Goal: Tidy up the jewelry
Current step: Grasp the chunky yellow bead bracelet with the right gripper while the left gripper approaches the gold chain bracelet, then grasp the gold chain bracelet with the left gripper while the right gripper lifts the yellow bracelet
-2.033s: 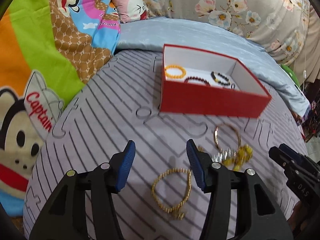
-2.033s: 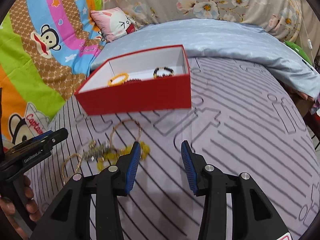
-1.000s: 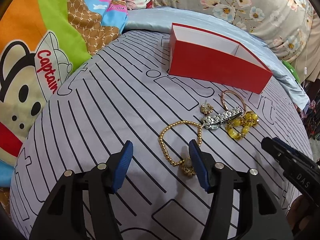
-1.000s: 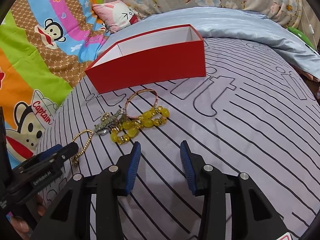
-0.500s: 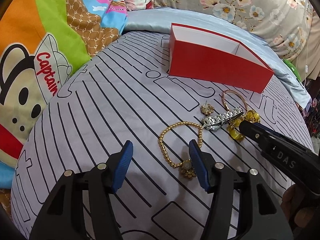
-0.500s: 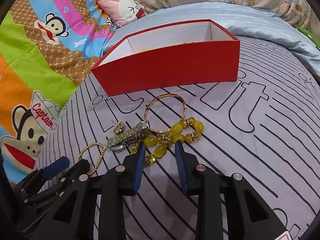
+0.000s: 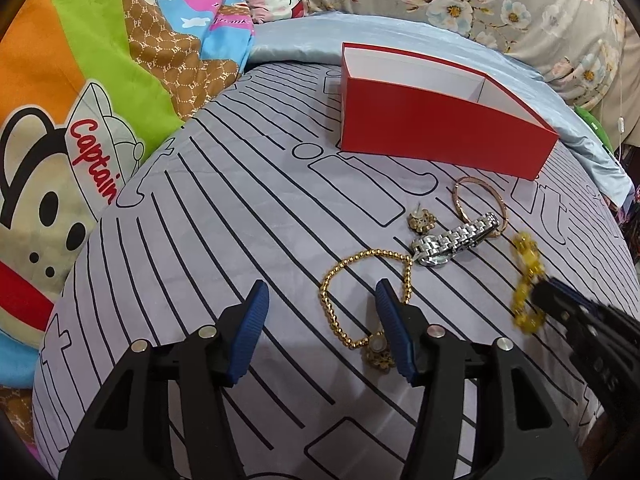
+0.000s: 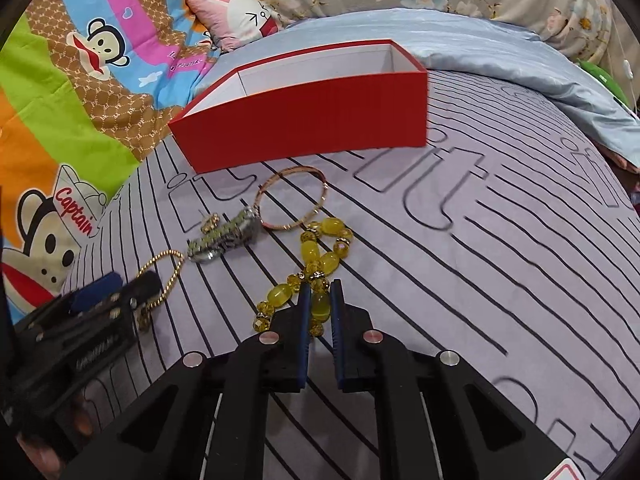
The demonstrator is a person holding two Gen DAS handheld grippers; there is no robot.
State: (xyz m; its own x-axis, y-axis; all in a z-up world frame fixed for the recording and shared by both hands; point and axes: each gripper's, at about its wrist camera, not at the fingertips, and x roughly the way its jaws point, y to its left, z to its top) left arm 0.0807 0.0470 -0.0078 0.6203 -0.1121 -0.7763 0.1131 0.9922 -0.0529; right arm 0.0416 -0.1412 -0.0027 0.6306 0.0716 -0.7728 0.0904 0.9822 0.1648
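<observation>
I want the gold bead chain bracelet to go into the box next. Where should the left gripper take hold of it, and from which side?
The gold bead chain bracelet lies flat and limp, so probably come down from above with the open left gripper and pinch one strand across its width. The near end by the charm beside the right-hand finger is closest and clear of the silver watch.

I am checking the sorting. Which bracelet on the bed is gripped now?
The yellow bead bracelet, pinched by the right gripper. The gold bead chain and thin rose-gold bangle lie free.

Even indoor light, fisheye-warped edges
</observation>
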